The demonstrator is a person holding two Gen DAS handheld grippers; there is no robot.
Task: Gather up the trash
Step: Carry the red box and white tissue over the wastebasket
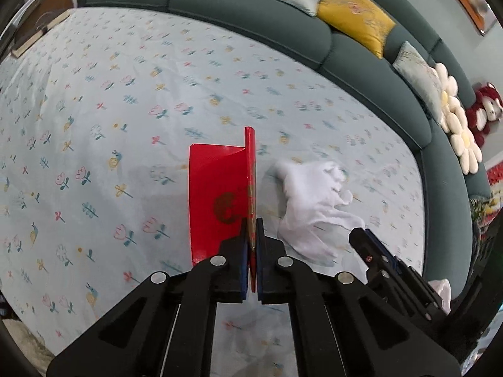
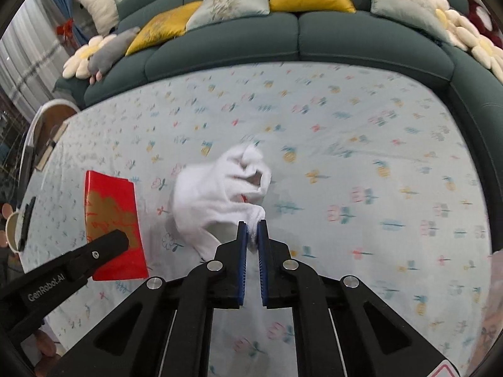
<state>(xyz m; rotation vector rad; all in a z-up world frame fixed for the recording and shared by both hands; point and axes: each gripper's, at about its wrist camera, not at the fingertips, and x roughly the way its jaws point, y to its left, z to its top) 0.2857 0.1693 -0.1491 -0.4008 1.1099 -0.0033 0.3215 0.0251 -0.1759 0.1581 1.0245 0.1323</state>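
Left gripper (image 1: 251,229) clamped on the edge of the red envelope (image 1: 217,201), held on edge, long axis running straight ahead from the tips over the flowered tablecloth (image 1: 125,94). Right gripper (image 2: 251,231) nipped on a fold of the crumpled white tissue (image 2: 217,194), bulk of it ahead and to the left of the tips, near the envelope (no bin or bag visible in either view). Both pieces gripped; judged ready for lifting clear, neither arm needing further reach.
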